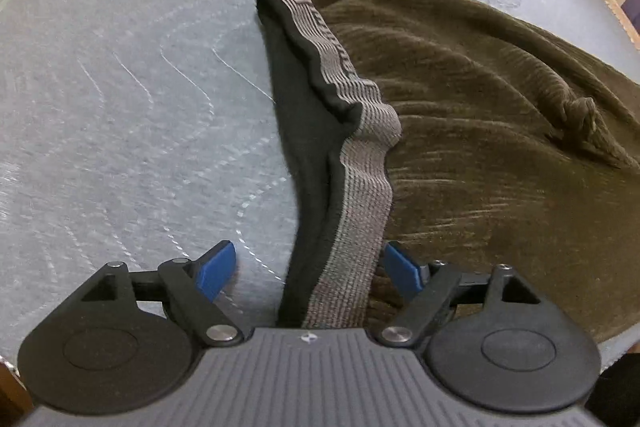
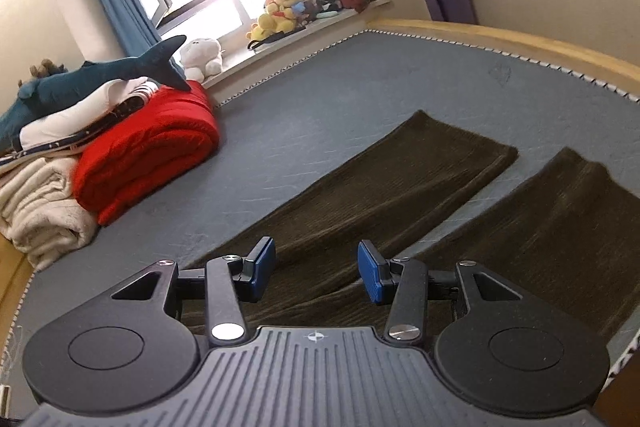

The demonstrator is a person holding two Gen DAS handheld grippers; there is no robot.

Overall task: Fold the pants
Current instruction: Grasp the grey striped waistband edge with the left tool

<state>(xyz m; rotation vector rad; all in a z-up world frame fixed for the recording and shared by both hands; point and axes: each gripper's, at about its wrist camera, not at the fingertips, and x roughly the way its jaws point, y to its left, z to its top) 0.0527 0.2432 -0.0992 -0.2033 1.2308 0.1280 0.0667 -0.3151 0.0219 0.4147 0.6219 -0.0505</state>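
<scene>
Dark olive ribbed pants point(image 1: 480, 131), grey striped waistband point(image 1: 360, 219), red blanket point(image 2: 144, 155)

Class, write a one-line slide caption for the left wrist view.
Open left tongs straddle the grey waistband of olive pants spread on a blue mattress.

Pants point(image 2: 400, 187) spread on mattress point(image 2: 320, 99), legs side by side, blankets point(image 2: 148, 155) left

Left wrist close over waistband point(image 1: 352, 163); right wrist along legs point(image 2: 400, 179)
</scene>
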